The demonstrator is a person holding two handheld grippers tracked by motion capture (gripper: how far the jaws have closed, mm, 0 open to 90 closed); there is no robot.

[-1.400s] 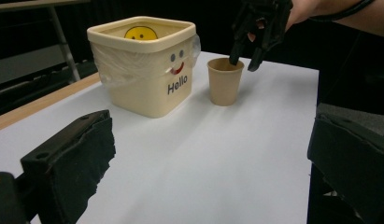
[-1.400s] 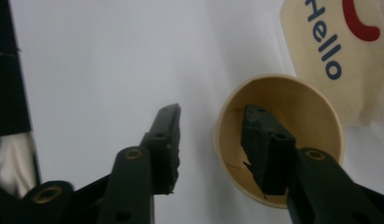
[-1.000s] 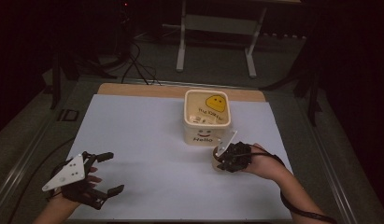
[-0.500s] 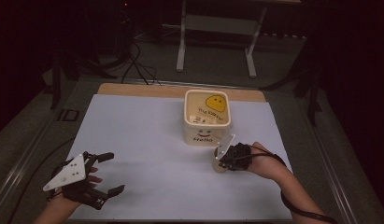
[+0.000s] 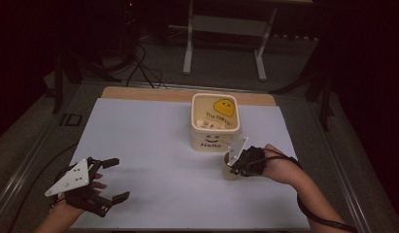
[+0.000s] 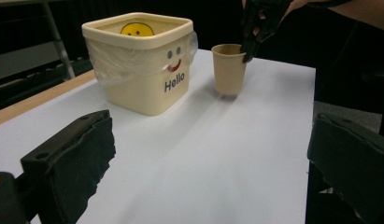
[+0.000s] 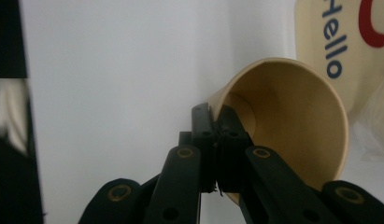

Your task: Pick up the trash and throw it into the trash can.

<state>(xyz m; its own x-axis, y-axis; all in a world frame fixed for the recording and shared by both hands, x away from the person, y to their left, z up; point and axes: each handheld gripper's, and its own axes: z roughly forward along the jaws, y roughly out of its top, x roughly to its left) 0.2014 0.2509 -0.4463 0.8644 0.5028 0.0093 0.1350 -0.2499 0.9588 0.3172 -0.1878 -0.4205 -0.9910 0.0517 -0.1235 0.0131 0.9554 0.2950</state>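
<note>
While my right claw (image 7: 216,122) pinches the rim of the cup (image 5: 229,167), one jaw inside and one outside, the jaws have just been closing and now meet hard on the thin paper wall between them. The cup stands upright on the white sheet of the desk (image 5: 153,145), just in front of the bin (image 5: 215,121) with the smiley and "Hello" on it, near it but apart. In the left gripper view the cup (image 6: 228,68) looks to rest flat on its base, with my right claw (image 6: 249,52) coming down onto its near edge.

My left claw (image 5: 112,179) waits well apart at the near left corner of the sheet, jaws wide and holding nothing.

What worries me is the grip itself. I have the cup by one spot on its lip only, so I judge that any lift will let it swing and hang tilted from that point. Paper that thin may crease or fold under the squeeze, and a crushed rim could slide out of the pads. If I jerk upward, the cup may twist free and roll across the sheet. The bin is close too: a careless sweep towards it could knock the cup's side against the wall or catch the plastic liner (image 6: 110,65) bunched under the bin's rim. Whether the cup holds anything I cannot tell for sure, though it looks empty from above.
</note>
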